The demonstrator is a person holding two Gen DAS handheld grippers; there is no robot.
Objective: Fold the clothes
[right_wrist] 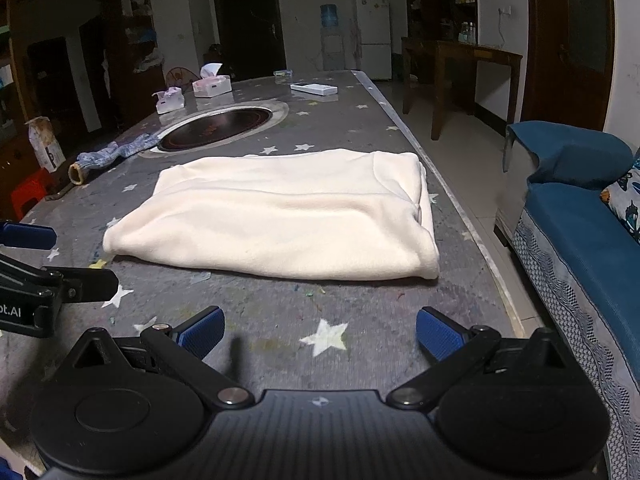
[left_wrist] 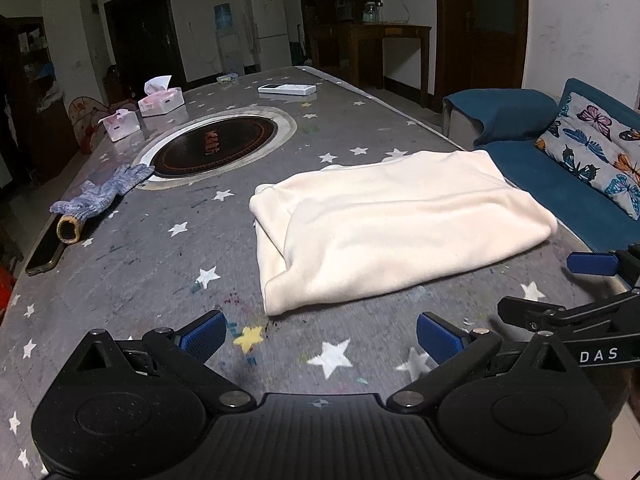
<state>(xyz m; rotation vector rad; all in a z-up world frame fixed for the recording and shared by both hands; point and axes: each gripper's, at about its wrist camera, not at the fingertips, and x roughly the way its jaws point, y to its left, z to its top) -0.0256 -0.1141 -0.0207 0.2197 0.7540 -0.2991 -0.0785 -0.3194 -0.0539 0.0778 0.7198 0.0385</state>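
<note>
Both claws, left [left_wrist: 321, 336] and right [right_wrist: 320, 334], hover spread apart and empty over the starred surface [left_wrist: 160, 248]. Just ahead lies the cream garment [right_wrist: 280, 216], seemingly already folded into a rectangle; next probably comes gripping its near edge for another fold.

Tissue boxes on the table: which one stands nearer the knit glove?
The smaller tissue box, left of the hotplate; the larger box sits farther back from the glove.
</note>
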